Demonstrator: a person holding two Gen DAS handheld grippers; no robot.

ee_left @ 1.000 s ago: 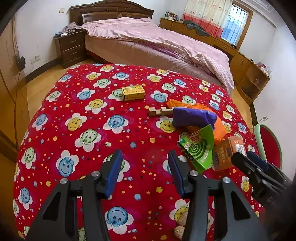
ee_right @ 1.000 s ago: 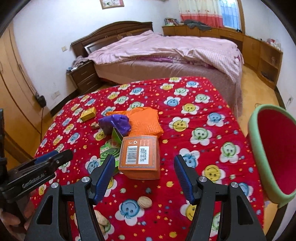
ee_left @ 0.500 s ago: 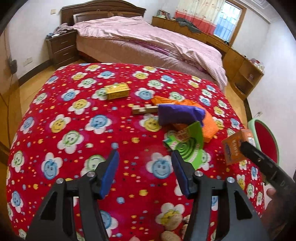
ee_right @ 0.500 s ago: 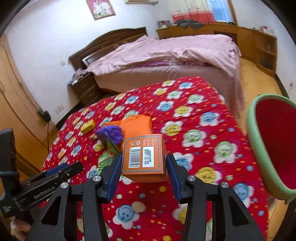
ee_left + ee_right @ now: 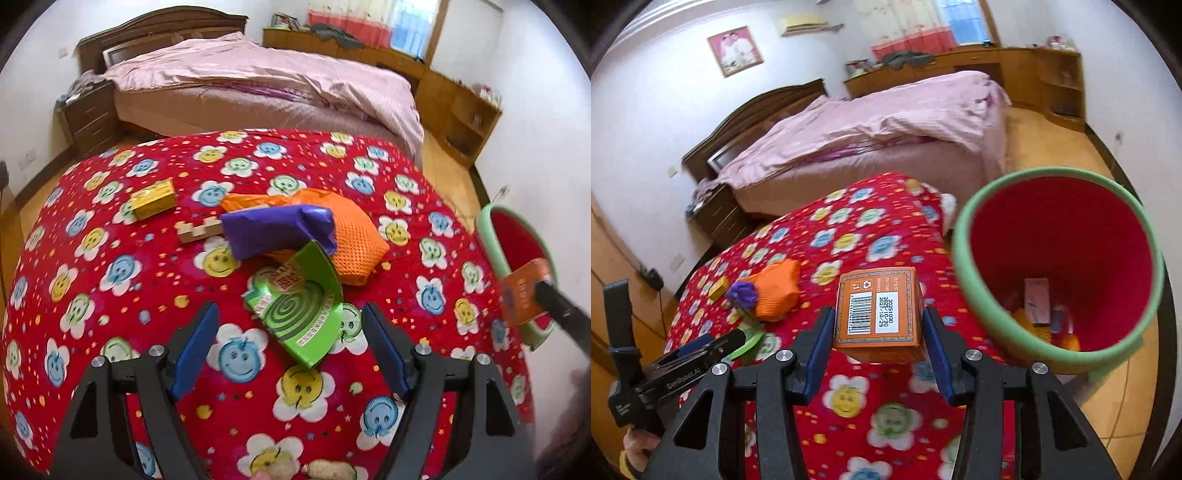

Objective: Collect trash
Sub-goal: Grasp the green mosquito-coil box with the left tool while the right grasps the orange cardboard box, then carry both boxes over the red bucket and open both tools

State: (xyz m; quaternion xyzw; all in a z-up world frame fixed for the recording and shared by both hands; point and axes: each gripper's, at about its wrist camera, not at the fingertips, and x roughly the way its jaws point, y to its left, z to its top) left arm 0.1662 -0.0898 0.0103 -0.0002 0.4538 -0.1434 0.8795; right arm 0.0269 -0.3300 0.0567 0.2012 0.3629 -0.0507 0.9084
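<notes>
Far left on the red smiley-flower blanket [image 5: 110, 280]: a small yellow box [image 5: 153, 198], print too blurred to read, then a notched wooden piece [image 5: 197, 229] just beside a purple wrapped packet [image 5: 277, 229], which lies on an orange mesh pouch [image 5: 351, 236]. Nearer me, a curved green mosquito-coil carton [image 5: 299, 306] leans against that pile; spiral graphic clear, its red and white characters unreadable. My left gripper [image 5: 291, 347] has just been opening and its jaws now stand wide with only the carton's near corner between the pads, nothing pressed; I judge the spread is set for that carton as the next pickup. Peanuts [image 5: 328, 470] sit at the blanket's near edge below me. Moving right: my right gripper [image 5: 879, 343] is clamped on the orange carton [image 5: 877, 310], pads on its two side faces, barcode end toward the camera so the label reads "20251030" and "2027/10/29", with a recycling mark above. It is off the blanket, near the green-rimmed red bin [image 5: 975, 221] on the floor at the right, not yet over the mouth. The bin already holds a few scraps. The other handle's side reads "GenRobot.AI".
</notes>
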